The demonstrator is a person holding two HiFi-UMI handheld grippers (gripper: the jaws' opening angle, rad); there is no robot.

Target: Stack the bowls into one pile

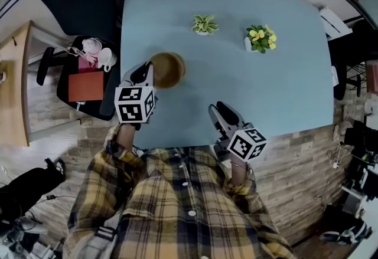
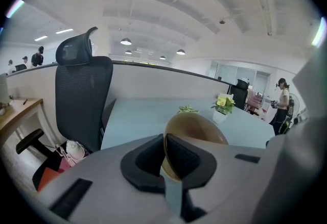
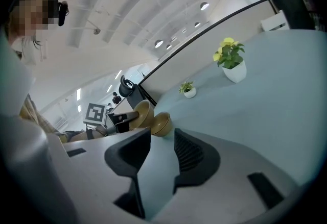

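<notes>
At the table's [image 1: 295, 92] 10 o'clock corner, off its edge, stands a black office chair [image 2: 82, 95]. Just right of it, at 9 o'clock from the table's middle, the left gripper [image 1: 146, 70] reaches in over the left edge, its fingers clamped together on the rim of a tan bowl [image 2: 200, 127]. The left gripper view shows the thin rim pinched between the two dark pads. The right gripper view shows this bowl tipped up on its side. A second bowl [image 3: 162, 124] sits upright on the table at its 4 o'clock, just beside it; whether the two touch cannot be told. From the head view they overlap into one brown round. A small green plant [image 1: 204, 24] stands at 11 o'clock from the table's middle, well apart from the bowls. At 6 o'clock, over the near edge, hangs the right gripper [image 1: 220, 114], its fingers apart with only bare tabletop between them. A yellow-flowered plant [image 1: 260, 38] in a white pot stands at 1 o'clock.
</notes>
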